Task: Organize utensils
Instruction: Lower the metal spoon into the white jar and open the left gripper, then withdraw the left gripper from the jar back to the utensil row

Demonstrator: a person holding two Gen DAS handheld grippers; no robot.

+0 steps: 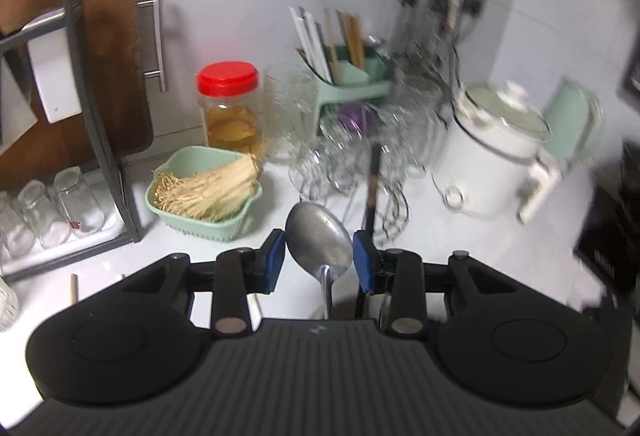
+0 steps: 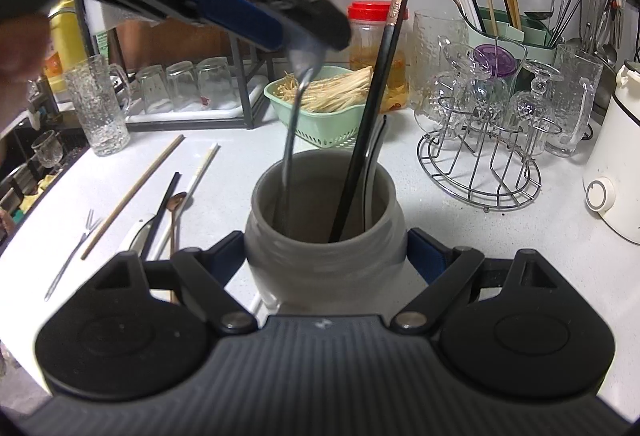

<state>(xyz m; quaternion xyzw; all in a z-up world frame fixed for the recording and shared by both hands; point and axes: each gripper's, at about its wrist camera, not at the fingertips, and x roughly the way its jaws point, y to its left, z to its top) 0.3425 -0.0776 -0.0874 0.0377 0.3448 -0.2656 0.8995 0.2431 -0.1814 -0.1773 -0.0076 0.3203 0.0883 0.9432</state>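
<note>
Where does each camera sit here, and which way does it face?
Left wrist: on the left hand-held gripper, looking forward and down at the counter's back wall; its blue pads clamp a spoon by the bowl.
Right wrist: on the right hand-held gripper, looking over the grey jar it clasps; the left hand-held gripper shows above.
Shared: spoon, green basket, red-lidded jar.

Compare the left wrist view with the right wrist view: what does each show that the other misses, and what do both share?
Left wrist only: the spoon's bowl clamped between the left gripper pads.
Right wrist only: the grey jar held by the right gripper, the spoon handle reaching into it, and loose chopsticks and a fork on the counter.
Both: the red-lidded jar, green basket and glass rack.
</note>
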